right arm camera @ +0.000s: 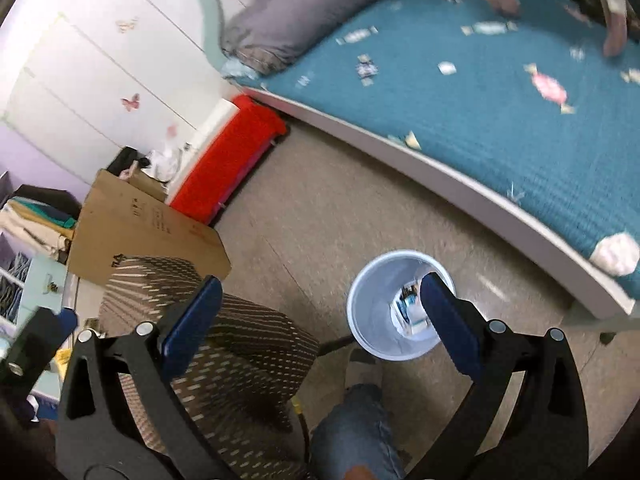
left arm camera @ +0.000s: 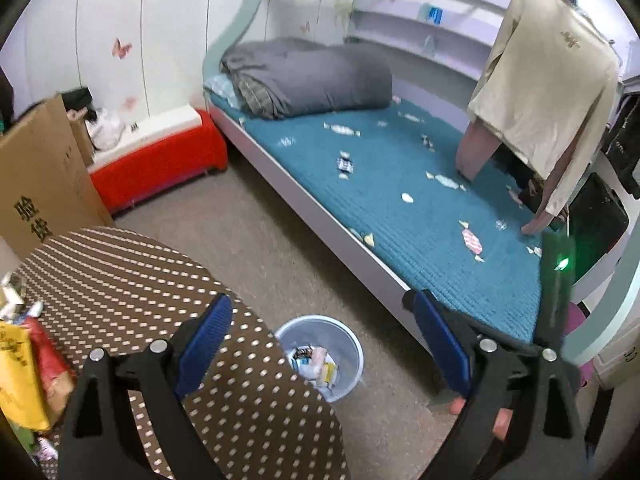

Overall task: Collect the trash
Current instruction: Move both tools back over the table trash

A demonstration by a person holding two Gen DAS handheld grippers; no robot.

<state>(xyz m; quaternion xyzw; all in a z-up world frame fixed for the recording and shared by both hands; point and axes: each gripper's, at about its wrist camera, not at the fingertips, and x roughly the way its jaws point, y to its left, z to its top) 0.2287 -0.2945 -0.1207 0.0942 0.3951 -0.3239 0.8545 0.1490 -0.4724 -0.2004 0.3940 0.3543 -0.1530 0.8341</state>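
Both tongs stand wide and hold nothing: the left tongs [left arm camera: 320,344] hang above the round brown polka-dot counter [left arm camera: 120,272], the right tongs [right arm camera: 320,312] almost directly above the pale blue plastic waste bin [right arm camera: 372,320].

The bin sits on the floor between the counter and the bed with the teal quilted cover [left arm camera: 400,208]; some wrappers already lie in it.

The trash left to collect is on the bed, beyond the bin: scattered sweet wrappers, among them a pink striped wrapper [left arm camera: 472,240] and a dark printed wrapper [left arm camera: 345,164]. A crumpled white paper wad [right arm camera: 616,254] lies at the mattress edge nearest the bin.

Risks, as judged:
- Flat, thin wrappers may slip from wide pads, or the tongs may pinch the quilt with them.
- The right view is blurred; a hasty reach could miss.
- The bin is light and narrow; a release off its centre would drop litter on the floor.
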